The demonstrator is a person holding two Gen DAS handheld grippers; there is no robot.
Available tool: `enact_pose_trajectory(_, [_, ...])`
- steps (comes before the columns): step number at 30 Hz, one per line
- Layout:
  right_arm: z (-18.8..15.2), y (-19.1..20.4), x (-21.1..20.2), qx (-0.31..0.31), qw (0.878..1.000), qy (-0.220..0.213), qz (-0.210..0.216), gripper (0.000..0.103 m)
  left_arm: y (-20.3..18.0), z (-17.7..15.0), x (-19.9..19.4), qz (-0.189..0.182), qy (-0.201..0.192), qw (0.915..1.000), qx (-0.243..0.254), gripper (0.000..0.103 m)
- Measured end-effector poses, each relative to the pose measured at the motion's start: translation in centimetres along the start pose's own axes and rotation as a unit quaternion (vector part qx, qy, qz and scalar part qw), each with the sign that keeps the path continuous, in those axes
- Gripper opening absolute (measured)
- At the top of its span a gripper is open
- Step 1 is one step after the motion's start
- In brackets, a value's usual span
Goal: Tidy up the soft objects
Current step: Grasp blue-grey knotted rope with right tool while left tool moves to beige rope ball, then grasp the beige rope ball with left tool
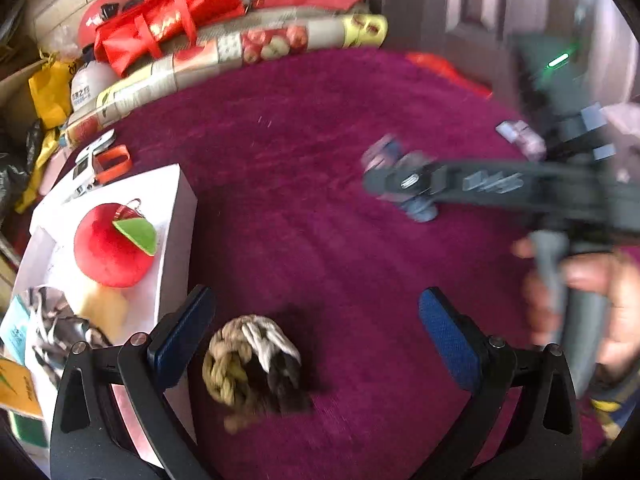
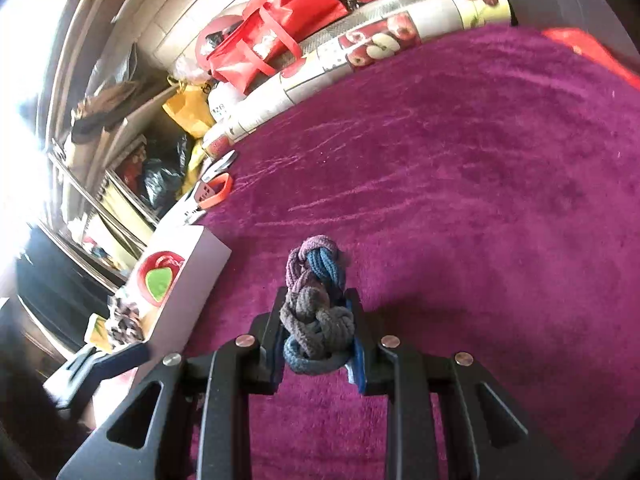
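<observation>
Right gripper pinching a purple-blue rope knot, long axis pointing far; left gripper spread wide around a tan rope ball, nearer the white box at left.

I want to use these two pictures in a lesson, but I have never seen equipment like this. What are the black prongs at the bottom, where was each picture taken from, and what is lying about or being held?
There is no robot: a person holds a hand-operated gripper in each hand, each carrying a wide-angle camera looking along its two fingers. One picture is from the left gripper, which is open above a tan, white and black knotted rope ball lying on the magenta plush cover. The other is from the right gripper, shut on a purple, blue and brown knotted rope toy. To the left is a white box holding a red plush apple. The left view also shows the right gripper, blurred.
</observation>
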State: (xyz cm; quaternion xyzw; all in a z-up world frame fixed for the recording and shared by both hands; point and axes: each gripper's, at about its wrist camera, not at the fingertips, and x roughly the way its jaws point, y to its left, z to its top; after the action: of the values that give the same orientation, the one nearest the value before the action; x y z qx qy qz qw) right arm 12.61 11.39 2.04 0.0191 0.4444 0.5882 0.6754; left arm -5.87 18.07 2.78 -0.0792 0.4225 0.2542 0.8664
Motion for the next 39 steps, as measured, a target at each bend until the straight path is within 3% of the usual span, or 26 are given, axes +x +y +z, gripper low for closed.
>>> enact_pose_trajectory(3, [0.2, -0.5, -0.6, 0.016, 1.0, -0.008, 0.015, 0.026, -0.1, -1.0, 2.1, 0.001, 0.053, 0.9985, -0.01, 0.103])
enact_pose_trajectory(4, [0.3, -0.6, -0.9, 0.021, 0.999, -0.012, 0.023, 0.027, -0.5, -1.4, 1.8, 0.007, 0.047, 0.9989, 0.001, 0.103])
enact_pose_trajectory(6, [0.4, -0.6, -1.3, 0.031, 0.999, -0.018, 0.036, 0.027, -0.9, -2.0, 0.9, -0.032, 0.049, 0.9983, -0.003, 0.103])
enact_pose_trajectory(9, [0.4, -0.5, -1.7, 0.037, 0.998, -0.024, 0.047, 0.028, -1.1, -3.0, -2.4, -0.157, 0.023, 0.9872, -0.02, 0.103])
enact_pose_trajectory(10, [0.4, -0.4, -1.8, 0.036, 0.998, -0.025, 0.048, 0.028, -1.1, -3.3, -3.9, -0.162, 0.002, 0.9866, -0.018, 0.103])
enact_pose_trajectory(13, [0.5, -0.1, -1.9, 0.033, 0.998, -0.028, 0.052, 0.028, -0.6, -3.3, -5.8, -0.076, -0.039, 0.9963, 0.005, 0.103])
enact_pose_trajectory(14, [0.5, -0.1, -1.9, 0.033, 0.998, -0.029, 0.053, 0.028, -0.2, -3.3, -5.7, -0.039, -0.037, 0.9985, 0.014, 0.103])
enact_pose_trajectory(15, [0.5, 0.0, -1.9, 0.034, 0.998, -0.03, 0.053, 0.028, 0.2, -3.4, -5.2, -0.027, -0.022, 0.9993, 0.015, 0.103])
enact_pose_trajectory(17, [0.5, -0.2, -2.0, 0.036, 0.997, -0.032, 0.054, 0.028, 0.6, -4.2, -4.3, -0.028, 0.006, 0.9994, 0.018, 0.103])
enact_pose_trajectory(21, [0.7, -0.4, -2.1, 0.04, 0.997, -0.035, 0.057, 0.028, 0.3, -5.1, -4.1, 0.002, -0.006, 0.9996, 0.028, 0.103])
enact_pose_trajectory(27, [0.6, -0.3, -2.3, 0.042, 0.996, -0.039, 0.067, 0.028, 0.5, -2.5, -1.1, 0.025, 0.019, 0.9993, 0.022, 0.103])
enact_pose_trajectory(31, [0.7, -0.4, -2.5, 0.044, 0.995, -0.041, 0.075, 0.028, -1.1, -2.3, 1.5, 0.035, 0.052, 0.9964, 0.057, 0.103])
enact_pose_trajectory(35, [0.7, -0.4, -2.7, 0.044, 0.995, -0.044, 0.081, 0.028, -0.1, -2.5, 2.1, 0.025, 0.061, 0.9975, 0.025, 0.103])
enact_pose_trajectory(37, [0.7, -0.4, -2.8, 0.046, 0.994, -0.044, 0.084, 0.028, 0.3, -2.8, 2.0, 0.019, 0.063, 0.9978, 0.011, 0.099])
enact_pose_trajectory(39, [0.6, -0.4, -2.8, 0.049, 0.994, -0.044, 0.087, 0.028, 0.6, -3.2, 1.4, 0.023, 0.055, 0.9982, 0.012, 0.083])
